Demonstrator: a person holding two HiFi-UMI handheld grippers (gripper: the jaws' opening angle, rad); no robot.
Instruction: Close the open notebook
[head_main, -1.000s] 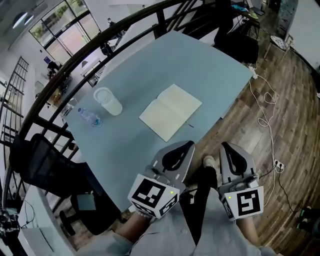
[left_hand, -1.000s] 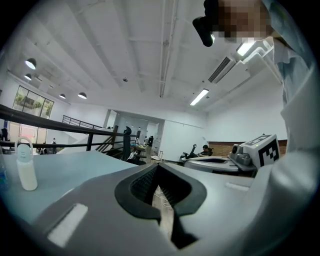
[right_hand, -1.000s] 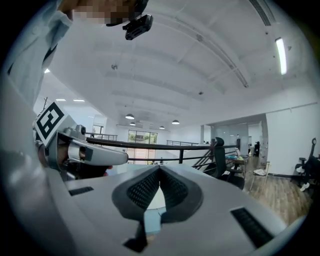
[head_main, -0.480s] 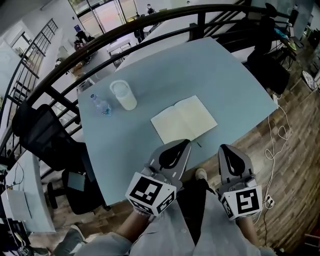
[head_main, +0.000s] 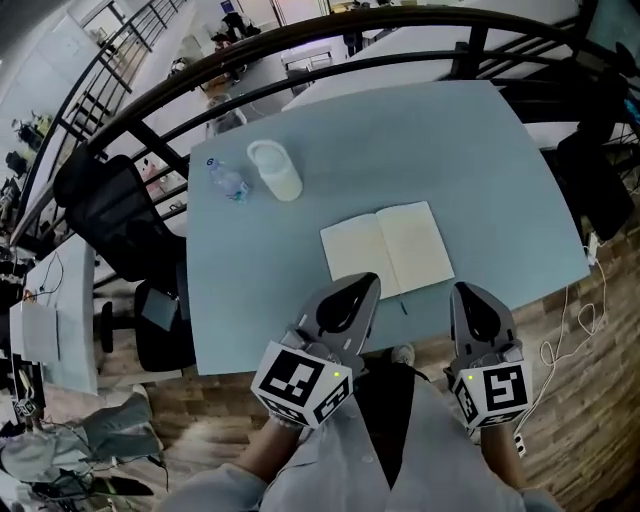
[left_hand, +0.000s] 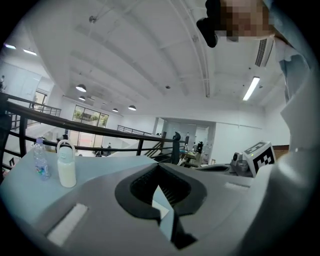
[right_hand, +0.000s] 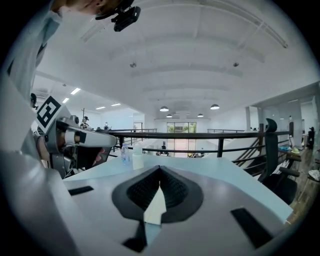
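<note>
Found the notebook (head_main: 387, 250) lying open and flat on the pale blue table (head_main: 450, 150), near its front edge, both cream pages bare. Made out a thin dark streak (head_main: 402, 306) just beside the lower edge of the pages, too small to name.

Saw the left gripper (head_main: 352, 296) held low at the near table edge, tip just short of the left page, not touching it. Read its jaws in the left gripper view (left_hand: 159, 172) as closed tip to tip, gripping nothing. Saw the right gripper (head_main: 470, 305) beside it, off the table's front edge and near the right page's corner. Found those jaws (right_hand: 160, 175) likewise pressed together and empty.

Could see almost nothing of the notebook from either gripper view, the grey jaws blocking it. Caught only a pale sliver through each slit, page or tabletop impossible to tell.

Spotted a white jug (head_main: 275, 170) and a small water bottle (head_main: 228, 180) standing close together at the table's far left, well apart from the notebook. Lost the hands behind the marker cubes (head_main: 303, 383). Noted an office chair (head_main: 120, 215) left of the table, partly hidden by the dark railing (head_main: 300, 40).
</note>
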